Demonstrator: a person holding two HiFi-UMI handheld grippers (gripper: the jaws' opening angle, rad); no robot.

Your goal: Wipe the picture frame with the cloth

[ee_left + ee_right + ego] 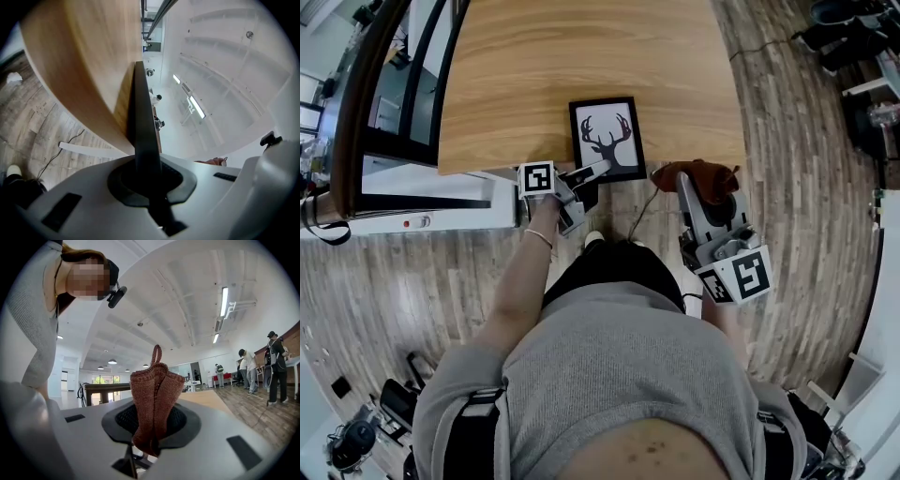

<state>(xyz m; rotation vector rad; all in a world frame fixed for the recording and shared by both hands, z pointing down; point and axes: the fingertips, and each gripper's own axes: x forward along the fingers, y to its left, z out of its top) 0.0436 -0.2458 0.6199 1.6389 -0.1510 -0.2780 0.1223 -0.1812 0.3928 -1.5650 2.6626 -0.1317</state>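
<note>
Head view: black-framed deer-silhouette picture frame (607, 139) lay at the light wooden table's (534, 66) near edge. Left gripper (598, 170) was clamped shut on its near-left corner; right gripper (686, 180), level beside it, pinched the rust-brown knitted cloth (701, 174). Advised – steady the frame, sweep lightly across its face.

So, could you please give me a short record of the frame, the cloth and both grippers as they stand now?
Picture frame: black, deer silhouette, face up at the wooden table's near edge
Left gripper: shut on the frame's near left edge
Cloth: rust-brown knit, just right of the frame
Right gripper: shut on the cloth
Wiping: cloth not on the frame's face
</note>
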